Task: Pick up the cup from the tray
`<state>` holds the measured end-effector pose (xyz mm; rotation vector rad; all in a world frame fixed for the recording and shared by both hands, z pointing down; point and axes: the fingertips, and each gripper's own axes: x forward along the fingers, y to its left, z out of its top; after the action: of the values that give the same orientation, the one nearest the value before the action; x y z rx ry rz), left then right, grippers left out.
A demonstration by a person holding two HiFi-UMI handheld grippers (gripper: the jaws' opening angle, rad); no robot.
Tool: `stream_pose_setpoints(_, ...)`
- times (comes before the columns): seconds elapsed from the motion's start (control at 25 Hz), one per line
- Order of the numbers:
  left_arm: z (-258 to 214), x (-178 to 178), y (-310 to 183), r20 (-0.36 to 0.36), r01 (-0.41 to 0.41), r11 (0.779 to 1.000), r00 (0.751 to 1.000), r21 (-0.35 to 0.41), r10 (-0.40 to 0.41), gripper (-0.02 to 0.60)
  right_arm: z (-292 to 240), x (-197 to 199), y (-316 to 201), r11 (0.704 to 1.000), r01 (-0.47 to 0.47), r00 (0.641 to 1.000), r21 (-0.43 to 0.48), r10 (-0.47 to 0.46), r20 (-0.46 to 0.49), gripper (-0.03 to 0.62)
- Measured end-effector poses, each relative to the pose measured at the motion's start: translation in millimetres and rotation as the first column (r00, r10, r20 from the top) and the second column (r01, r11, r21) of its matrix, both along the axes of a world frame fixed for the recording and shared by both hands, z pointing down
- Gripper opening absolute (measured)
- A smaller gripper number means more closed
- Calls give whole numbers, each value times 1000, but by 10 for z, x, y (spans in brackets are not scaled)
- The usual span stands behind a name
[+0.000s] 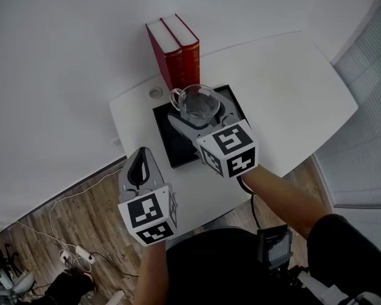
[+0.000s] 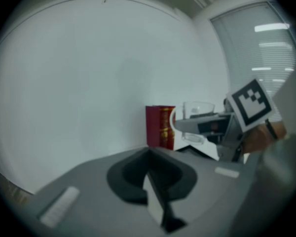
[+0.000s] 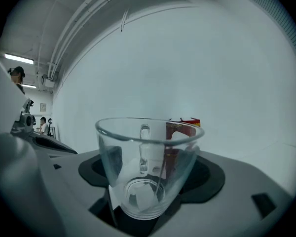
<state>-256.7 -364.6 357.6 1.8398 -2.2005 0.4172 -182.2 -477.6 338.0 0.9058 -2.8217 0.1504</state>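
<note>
My right gripper (image 1: 200, 110) has the glass cup (image 1: 195, 100) clamped across its bowl, one pad on each side. The cup is upright, its handle turned away from me towards the red books (image 1: 174, 49). In the right gripper view the cup (image 3: 148, 167) fills the space between my jaws, which stand wide only because the bowl is wide. Gripping the body rather than the thin handle makes sense, I think: glass is slick, and the two pads hug the curve low down, where the bowl narrows.

The cup hangs in the air above the black tray (image 1: 171, 148), clear of it (the left gripper view shows open space under its base), so I judge the pick-up to be as good as done.

My left gripper (image 1: 141, 161) has its jaws pressed together on nothing. It is held off to the side near the table's near edge, out of the way.

For room, the books stand just behind the tray and are the nearest thing to bump. The white table (image 1: 292, 94) lies bare out to my right, and the wall (image 2: 89, 83) is well beyond. Upward or rightward looks freest, and the table's near edge drops to the floor (image 1: 63, 227)
</note>
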Motion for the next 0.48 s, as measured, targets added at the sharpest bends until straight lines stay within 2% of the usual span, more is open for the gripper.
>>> stream_pose_setpoints(0.48, -221, 146, -128, 5, -31, 998, 1000, 62, 31, 3, -625, 184, 193, 998, 39, 994, 53, -44, 100, 405)
